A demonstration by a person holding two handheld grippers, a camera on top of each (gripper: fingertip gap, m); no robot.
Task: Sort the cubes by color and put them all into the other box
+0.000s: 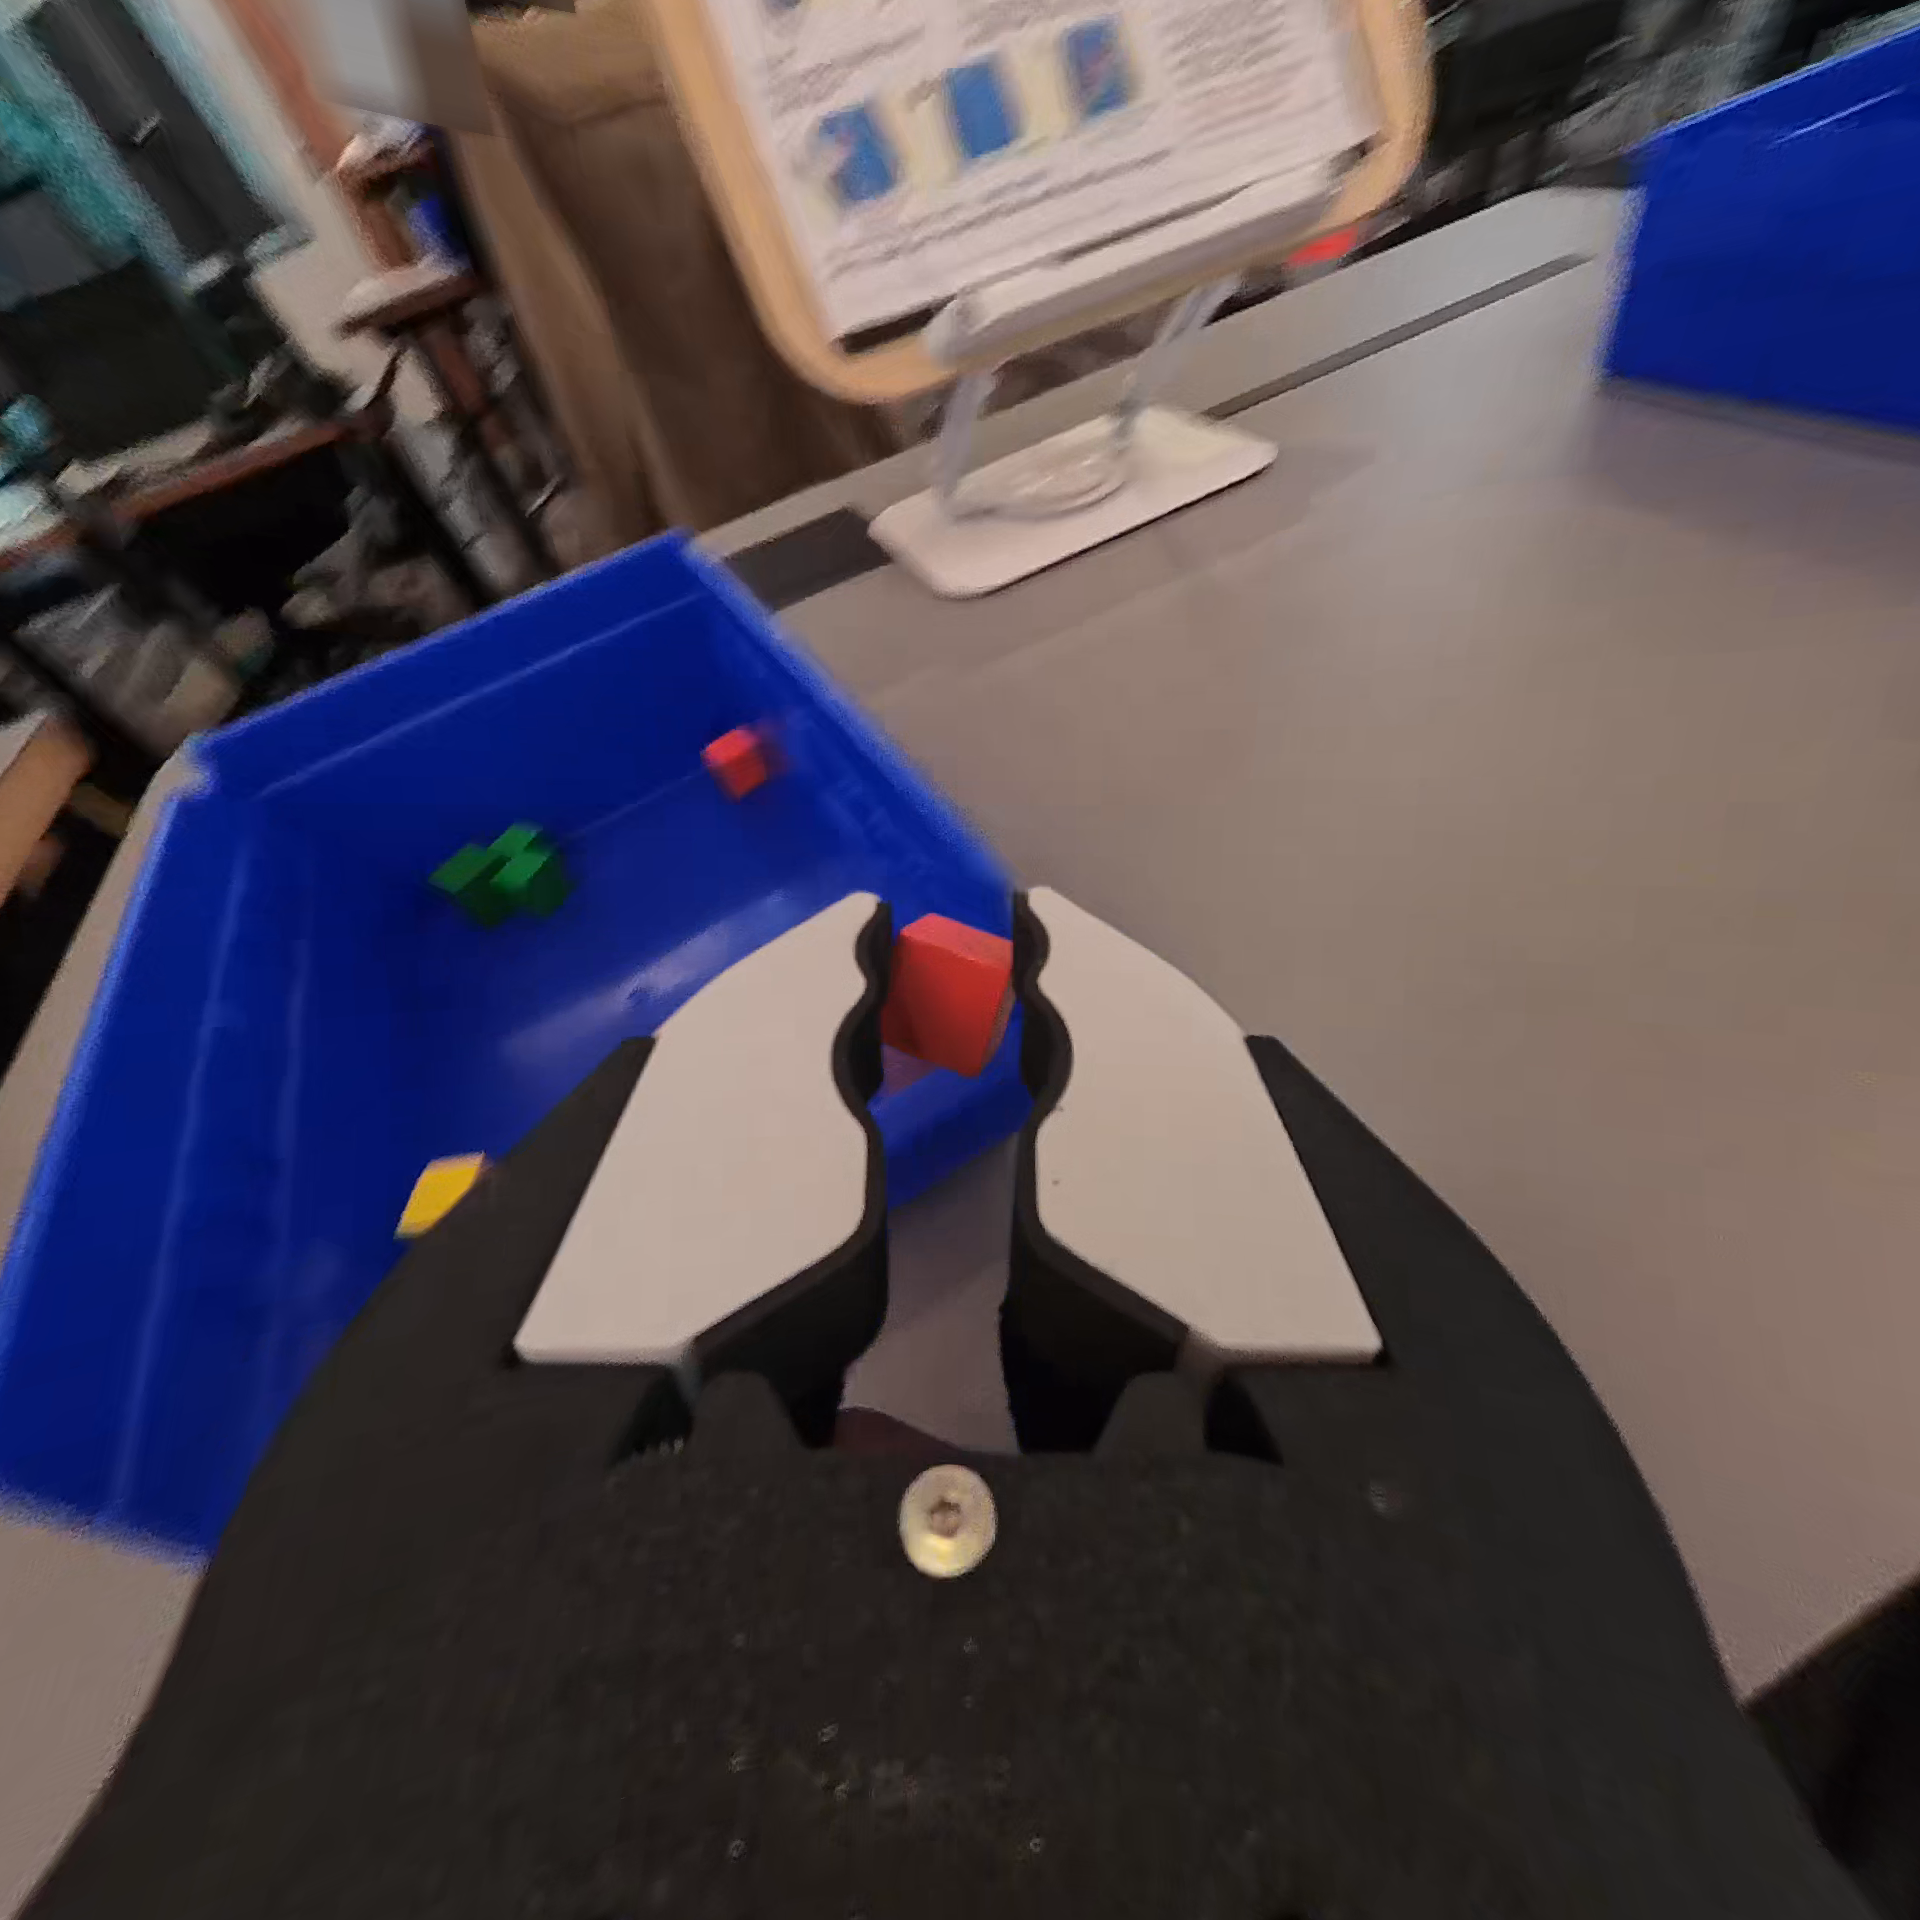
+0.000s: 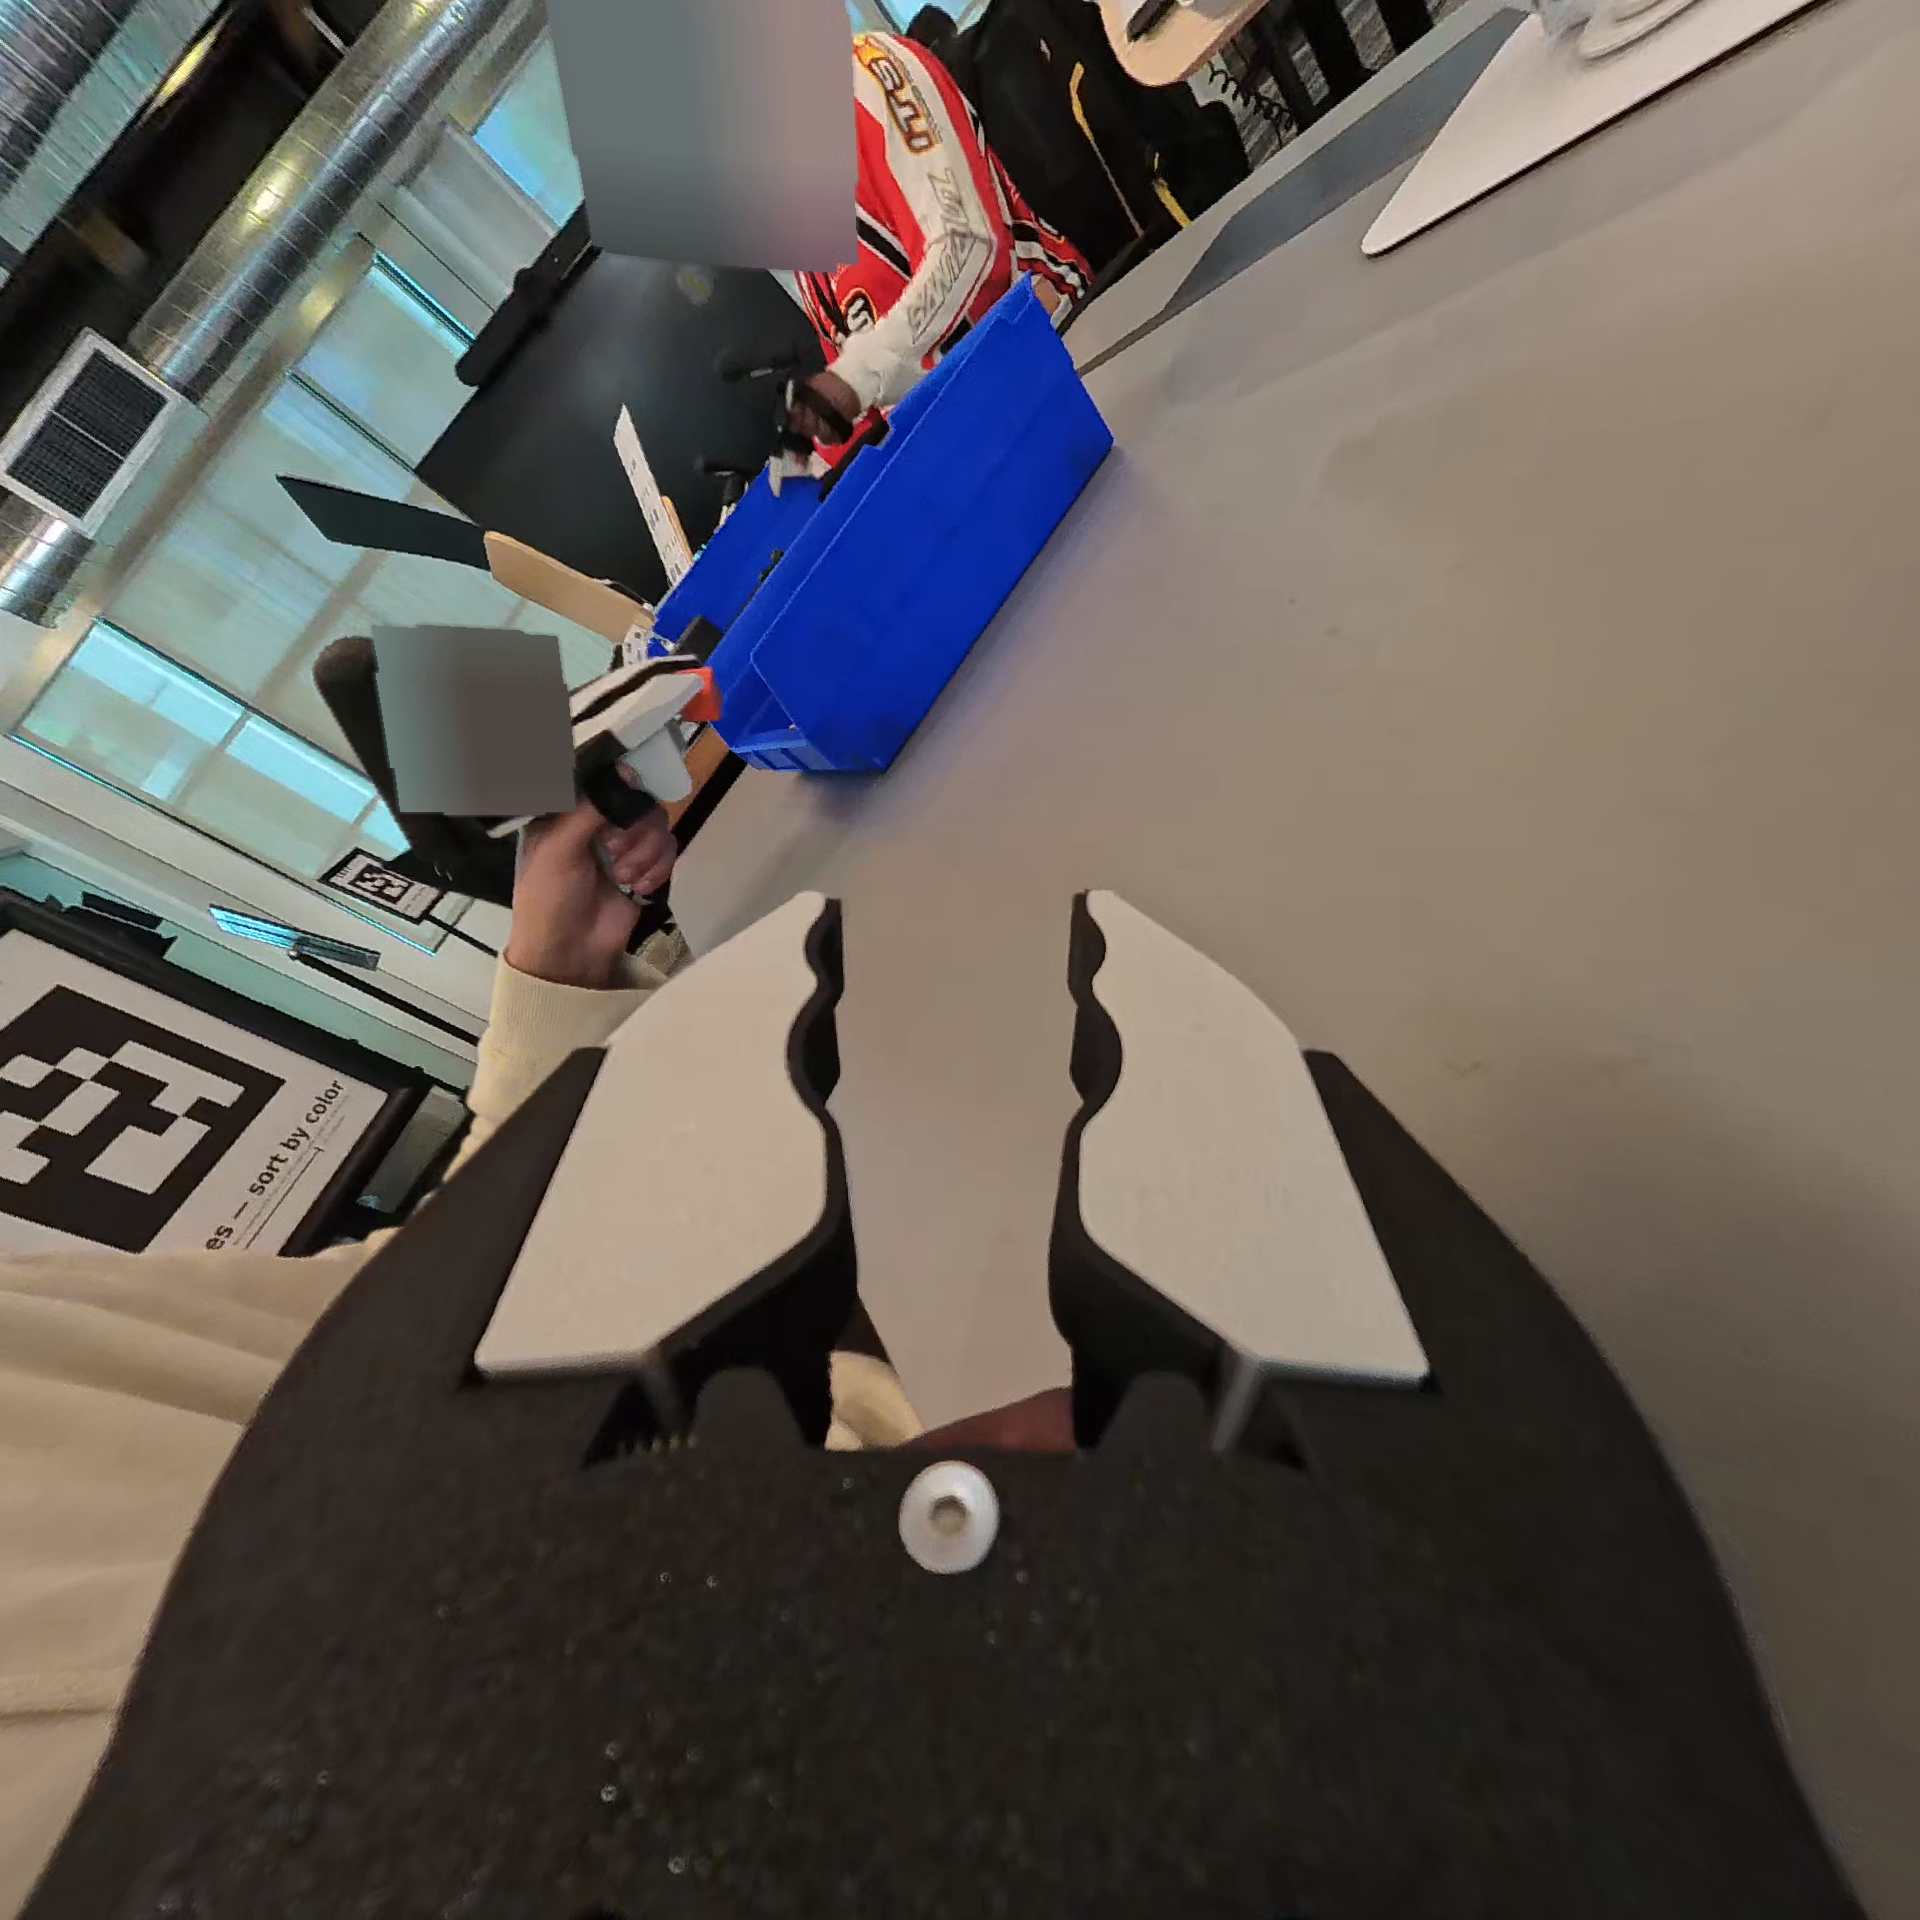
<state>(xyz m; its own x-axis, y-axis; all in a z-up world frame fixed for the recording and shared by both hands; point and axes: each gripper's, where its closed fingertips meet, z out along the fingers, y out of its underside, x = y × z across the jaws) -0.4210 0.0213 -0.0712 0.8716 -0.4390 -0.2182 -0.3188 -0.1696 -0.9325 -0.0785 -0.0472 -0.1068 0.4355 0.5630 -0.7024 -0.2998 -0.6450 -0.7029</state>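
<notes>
in the left wrist view the left claw [image 1: 951,940] is clenched on a red cube [image 1: 945,992], pinched near the tips of its fingers and tilted a little, held above the near right corner of a blue box [image 1: 312,1039] that sits on the grey surface [image 1: 1403,831]. inside that box lie another red cube [image 1: 740,761] by the far wall, a clump of green cubes [image 1: 504,873] mid-floor, and a yellow cube [image 1: 442,1195] partly hidden by the claw's body; the picture is smeared, so how many green ones there are i cannot say. a second blue box [image 1: 1787,260] stands well apart at the far right. the cube looks small, light, stiff and smooth-faced, so it is best gripped flat on two opposite faces, since a corner pinch could let it twist out. in the right wrist view the right claw [image 2: 956,925] is released with nothing between its fingers, hovering over bare surface, with a blue box [image 2: 914,582] well ahead.
</notes>
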